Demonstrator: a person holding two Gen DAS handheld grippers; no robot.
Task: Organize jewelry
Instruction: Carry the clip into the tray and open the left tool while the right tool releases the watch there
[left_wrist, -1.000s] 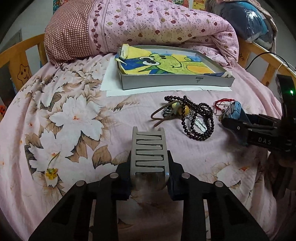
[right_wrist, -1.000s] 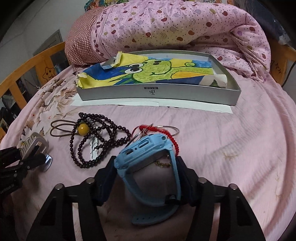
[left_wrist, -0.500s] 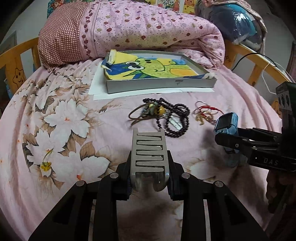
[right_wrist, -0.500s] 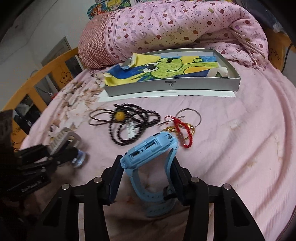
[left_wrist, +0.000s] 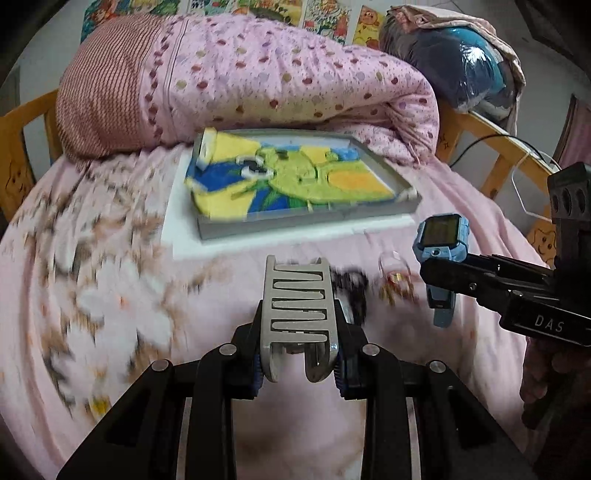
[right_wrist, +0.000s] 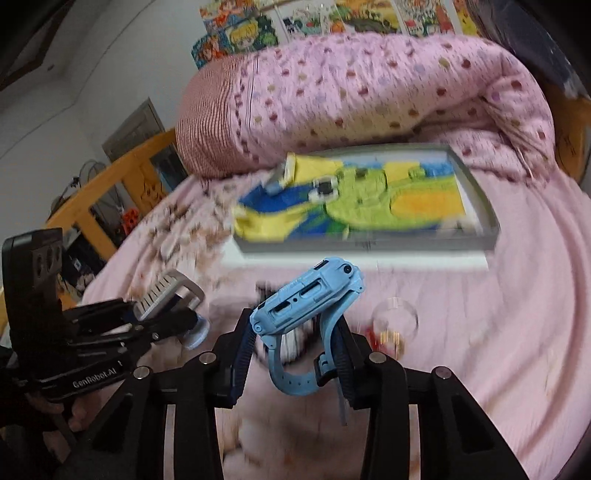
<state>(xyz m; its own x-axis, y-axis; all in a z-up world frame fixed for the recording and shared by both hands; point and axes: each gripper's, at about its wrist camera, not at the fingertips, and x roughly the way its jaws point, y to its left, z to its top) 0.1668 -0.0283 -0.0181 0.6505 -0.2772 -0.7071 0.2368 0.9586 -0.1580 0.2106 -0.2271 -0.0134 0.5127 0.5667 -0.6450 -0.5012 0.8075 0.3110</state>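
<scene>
Left gripper (left_wrist: 300, 363) pinches silver clasp (left_wrist: 298, 295), right gripper (right_wrist: 292, 356) has just been closing on blue watch (right_wrist: 308, 291); both held up short of grey tray (left_wrist: 384, 173), which holds a frog-print cloth (left_wrist: 295, 177).

The silver metal watch band (left_wrist: 299, 295) is up off the bed, its slotted links facing the camera, curved ends curling under, clamped at both sides. The blue smartwatch (right_wrist: 308, 291) is up as well, tilted, its port side upward, its strap looping below and pinched from both sides. Down on the pink sheet lie the dark bead bracelet (left_wrist: 351, 286), blurred, and just beside it a clear ring with red and gold trinkets (right_wrist: 393, 326). The grey tray (left_wrist: 306, 219) with the frog picture sits beyond.
</scene>
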